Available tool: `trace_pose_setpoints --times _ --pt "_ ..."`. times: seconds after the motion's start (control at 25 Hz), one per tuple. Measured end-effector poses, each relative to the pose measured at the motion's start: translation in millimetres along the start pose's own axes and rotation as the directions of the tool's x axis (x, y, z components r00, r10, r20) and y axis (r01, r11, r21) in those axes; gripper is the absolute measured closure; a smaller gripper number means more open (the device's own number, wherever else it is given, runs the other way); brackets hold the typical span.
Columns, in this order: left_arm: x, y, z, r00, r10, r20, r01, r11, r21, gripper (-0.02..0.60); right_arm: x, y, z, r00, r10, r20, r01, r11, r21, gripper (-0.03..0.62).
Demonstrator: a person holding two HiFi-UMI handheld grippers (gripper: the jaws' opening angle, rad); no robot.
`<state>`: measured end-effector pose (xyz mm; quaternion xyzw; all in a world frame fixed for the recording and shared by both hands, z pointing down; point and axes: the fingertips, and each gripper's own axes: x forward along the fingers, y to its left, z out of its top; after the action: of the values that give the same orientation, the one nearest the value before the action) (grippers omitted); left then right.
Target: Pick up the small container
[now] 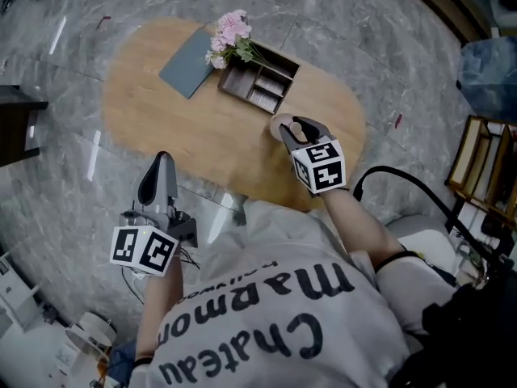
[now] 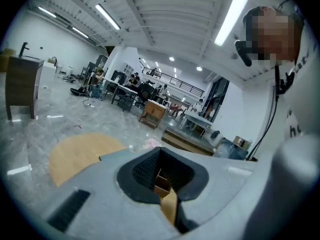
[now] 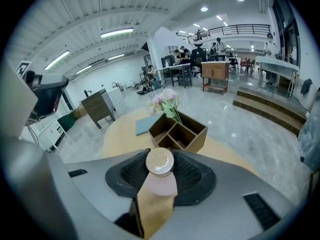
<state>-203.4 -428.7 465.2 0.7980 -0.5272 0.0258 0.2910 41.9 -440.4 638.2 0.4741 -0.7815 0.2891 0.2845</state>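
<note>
The small container (image 3: 160, 165), a pale pink body with a shiny round lid, sits between the dark pads of my right gripper (image 3: 160, 176), which is shut on it. In the head view the right gripper (image 1: 296, 131) holds the small container (image 1: 301, 126) over the near right part of the oval wooden table (image 1: 178, 128). My left gripper (image 1: 157, 178) hangs off the table's near edge, over the floor. In its own view the left gripper (image 2: 163, 178) shows a narrow gap with nothing in it.
A dark wooden organizer box (image 1: 260, 79) with compartments stands at the table's far side, with pink flowers (image 1: 230, 35) and a blue-grey book (image 1: 187, 61) beside it. A person's torso fills the bottom of the head view. Shelving and a cable lie to the right.
</note>
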Motion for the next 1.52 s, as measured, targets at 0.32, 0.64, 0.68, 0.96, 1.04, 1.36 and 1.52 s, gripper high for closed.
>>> trace_pose_setpoints --times 0.32,0.64,0.68,0.96,1.04,1.36,1.52 --pt "-10 -17 58 0.989 -0.046 0.142 0.039 0.998 0.051 0.568 -44 6 88 0.984 0.006 0.178 0.006 0.998 -0.068 0.456" --pt "-40 -42 96 0.964 -0.113 0.242 0.100 0.993 0.065 0.568 -111 30 175 0.925 0.041 0.378 0.006 0.992 -0.123 0.456" --pt "-46 -46 99 0.960 -0.122 0.251 0.107 0.992 0.071 0.568 -121 35 185 0.914 0.050 0.403 0.002 0.992 -0.128 0.456" --pt "-88 -65 109 0.951 -0.146 0.274 0.128 0.988 0.083 0.568 -200 88 228 0.839 0.106 0.534 0.002 0.980 -0.197 0.457" --pt "-101 -75 112 0.948 -0.164 0.271 0.141 0.985 0.102 0.568 -221 103 233 0.819 0.114 0.563 0.003 0.979 -0.203 0.457" --pt "-168 -121 120 0.909 -0.288 0.301 0.236 0.951 0.197 0.568 -308 163 228 0.740 0.149 0.656 -0.008 0.977 -0.213 0.457" --pt "-204 -142 107 0.894 -0.339 0.292 0.275 0.931 0.241 0.568 -347 189 207 0.712 0.160 0.684 -0.022 0.978 -0.206 0.457"
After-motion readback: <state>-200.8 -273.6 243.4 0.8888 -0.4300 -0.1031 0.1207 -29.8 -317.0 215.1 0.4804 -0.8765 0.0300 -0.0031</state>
